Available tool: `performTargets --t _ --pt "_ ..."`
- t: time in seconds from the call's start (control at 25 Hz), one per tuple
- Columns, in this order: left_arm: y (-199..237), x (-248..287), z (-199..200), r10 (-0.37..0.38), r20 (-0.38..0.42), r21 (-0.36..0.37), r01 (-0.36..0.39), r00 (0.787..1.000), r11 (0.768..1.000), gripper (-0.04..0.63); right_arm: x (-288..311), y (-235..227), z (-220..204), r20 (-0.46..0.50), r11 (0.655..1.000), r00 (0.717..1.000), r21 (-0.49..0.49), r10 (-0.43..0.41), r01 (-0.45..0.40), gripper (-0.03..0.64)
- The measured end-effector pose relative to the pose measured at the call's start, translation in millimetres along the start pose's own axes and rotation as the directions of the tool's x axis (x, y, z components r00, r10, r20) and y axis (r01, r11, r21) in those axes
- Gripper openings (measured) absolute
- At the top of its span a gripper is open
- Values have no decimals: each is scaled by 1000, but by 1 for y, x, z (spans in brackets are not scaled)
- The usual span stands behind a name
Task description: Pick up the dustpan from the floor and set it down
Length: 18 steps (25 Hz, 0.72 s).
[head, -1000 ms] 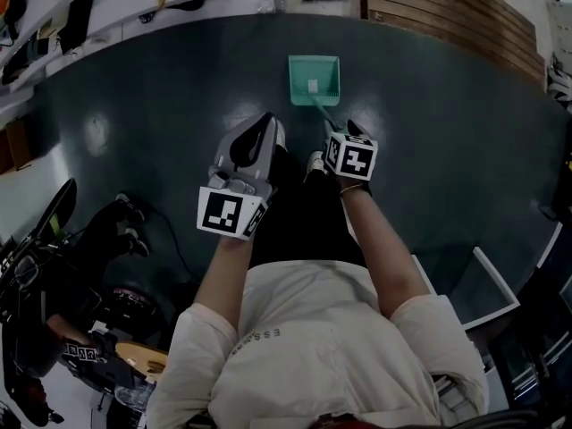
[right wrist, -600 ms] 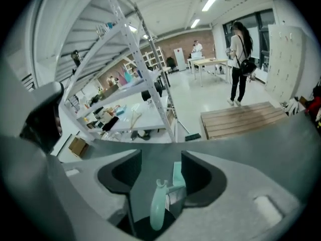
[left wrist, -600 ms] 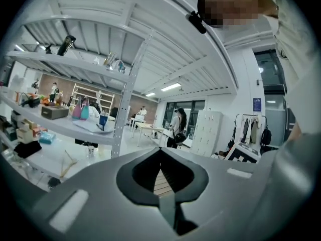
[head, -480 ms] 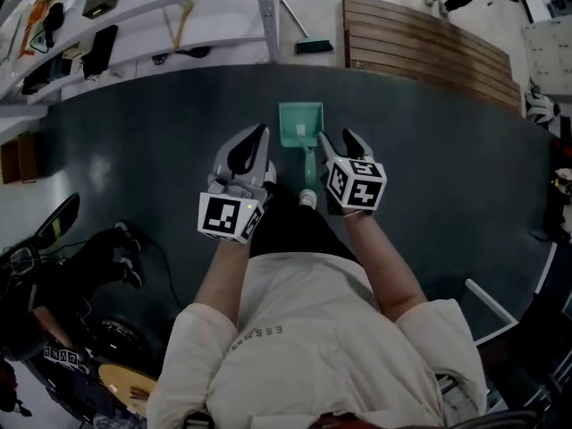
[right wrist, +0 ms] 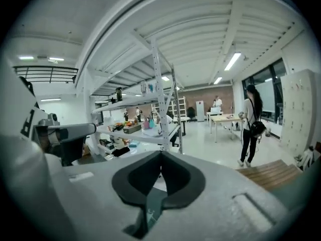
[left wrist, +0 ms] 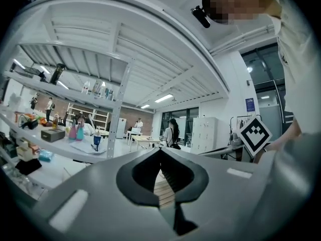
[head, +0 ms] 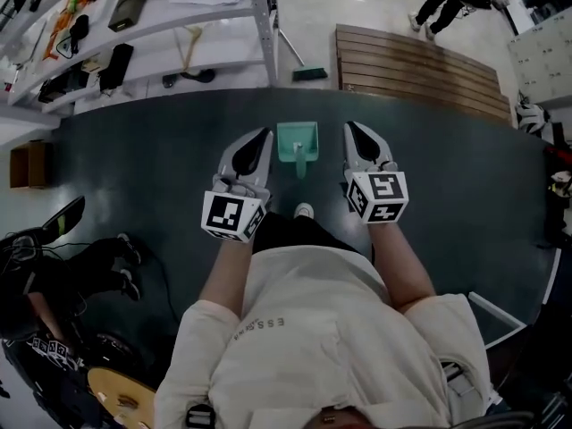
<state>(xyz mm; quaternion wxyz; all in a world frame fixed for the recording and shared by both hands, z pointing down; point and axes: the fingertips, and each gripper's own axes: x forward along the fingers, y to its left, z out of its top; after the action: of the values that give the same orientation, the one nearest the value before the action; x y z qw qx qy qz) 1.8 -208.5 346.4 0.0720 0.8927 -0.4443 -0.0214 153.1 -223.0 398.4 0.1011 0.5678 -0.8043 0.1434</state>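
Observation:
The teal dustpan (head: 297, 143) lies flat on the dark floor mat (head: 161, 150), its handle pointing back toward the person's shoe (head: 304, 211). Nothing holds it. My left gripper (head: 265, 133) hangs in the air to its left and my right gripper (head: 349, 126) to its right, both well above the floor. In the left gripper view the left gripper (left wrist: 160, 149) has its tips together with nothing between them. The right gripper (right wrist: 161, 153) is likewise shut and empty, aimed across the room at the shelving.
A white shelf rack (head: 134, 16) with clutter stands beyond the mat at the top left. A slatted wooden platform (head: 420, 61) lies at the top right, a small broom head (head: 308, 72) beside it. Dark equipment (head: 54, 266) sits at the left, a white frame (head: 500, 315) at the right.
Both grippers have risen from floor level as the person straightens. The right gripper left the dustpan's handle, moved right and its jaws went from open to shut. The dustpan stays on the mat.

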Motion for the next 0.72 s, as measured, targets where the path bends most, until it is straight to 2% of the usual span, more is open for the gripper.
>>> performTargets --t 0.12,0.32,0.52,0.72 --pt "-14 -19 7 3 17 12 -3 1000 1000 17 -29 -4 0 20 1000 1000 -24 -10 11 -14" --pt "-39 -68 -3 19 12 18 -19 1000 1000 17 -77 1 -27 -17 1000 999 -11 -30 29 -14" --pt "-68 -137 -11 42 22 8 -43 999 999 17 -132 36 -51 -12 1000 1000 -19 -22 21 -14" --pt "-116 -220 -15 58 16 3 -58 998 998 15 -216 82 -81 -17 999 1000 -47 -25 24 -14"
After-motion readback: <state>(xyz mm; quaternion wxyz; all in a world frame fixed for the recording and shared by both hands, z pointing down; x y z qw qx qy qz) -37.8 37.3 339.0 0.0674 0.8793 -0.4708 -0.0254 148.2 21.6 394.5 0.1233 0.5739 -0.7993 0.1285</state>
